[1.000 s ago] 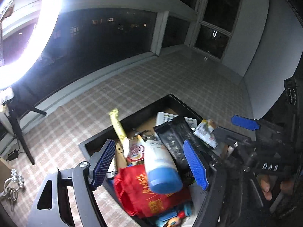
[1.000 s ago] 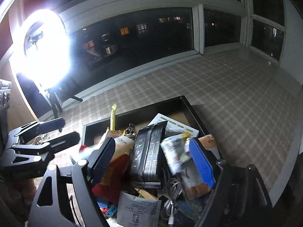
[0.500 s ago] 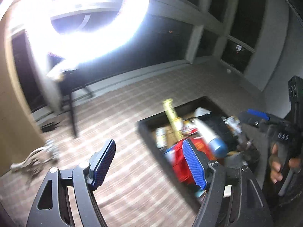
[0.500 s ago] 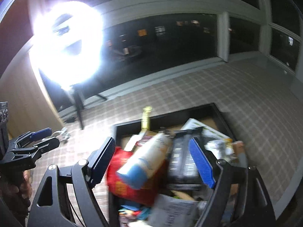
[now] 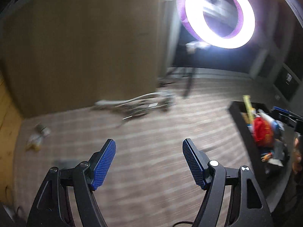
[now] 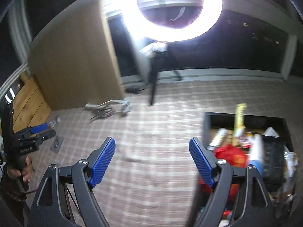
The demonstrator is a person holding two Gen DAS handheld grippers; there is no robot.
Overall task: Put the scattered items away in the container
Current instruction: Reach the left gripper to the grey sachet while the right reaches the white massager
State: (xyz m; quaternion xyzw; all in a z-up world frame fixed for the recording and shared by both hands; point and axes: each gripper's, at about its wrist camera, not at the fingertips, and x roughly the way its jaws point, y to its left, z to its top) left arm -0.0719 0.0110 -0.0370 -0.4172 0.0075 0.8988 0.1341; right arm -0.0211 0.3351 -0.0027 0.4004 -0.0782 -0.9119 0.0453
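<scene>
Both grippers have their blue pads spread wide apart, and nothing sits between them. From its own camera, the left gripper [image 5: 148,162] hangs open over bare checked carpet [image 5: 151,132]. The right gripper [image 6: 152,159] is open too, over the same carpet, with its right pad just in front of the black container [image 6: 206,124].

That container sits on the floor and is packed full. A red bag [image 6: 230,154] lies near its front, a white bottle with a blue cap [image 6: 256,157] leans beside the bag, and a yellow stick [image 6: 239,117] pokes up out of the pile. In the left camera the container [image 5: 238,121] shows far off at the right edge, well apart from the left gripper.

Some things lie loose on the carpet. A small crumpled wrapper [image 5: 37,139] sits far left near the brown wall. A flat dark packet [image 6: 56,143] lies close to the left gripper as seen from the right camera. A blurry pale metal thing [image 6: 111,106] rests by the wall, too smeared to name.

A bright ring light [image 6: 171,9] on a black stand glows above the floor
</scene>
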